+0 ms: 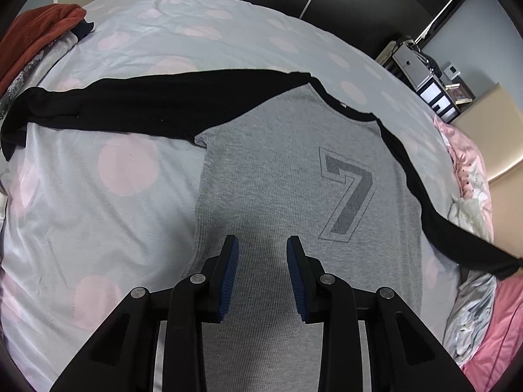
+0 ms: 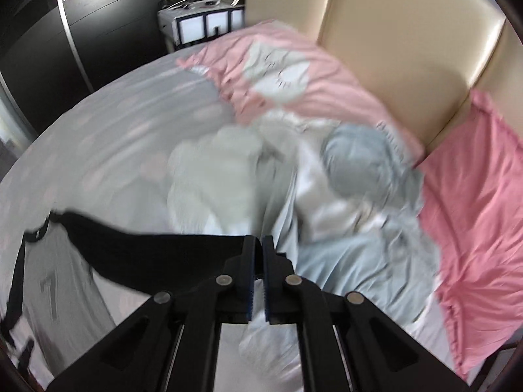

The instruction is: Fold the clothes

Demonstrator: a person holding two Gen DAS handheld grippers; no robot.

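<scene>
1. Nearest me, the left tongs (image 1: 262, 245) hang spread over the lower body of the grey shirt (image 1: 278, 170), pinching nothing.
2. That shirt lies flat on the bed (image 1: 130, 49), number up; I judge no fold made yet.
3. Its left sleeve (image 1: 108, 104) is stretched flat toward the orange pile (image 1: 36, 36) (tight edge there).
4. Right tongs (image 2: 258, 241) are pressed together on the black right sleeve (image 2: 147, 254), raised off the bed.
5. Rightward, crumpled laundry (image 2: 327, 179) and pink bedding (image 2: 474, 196) crowd the headboard; open room lies beyond the collar.
</scene>
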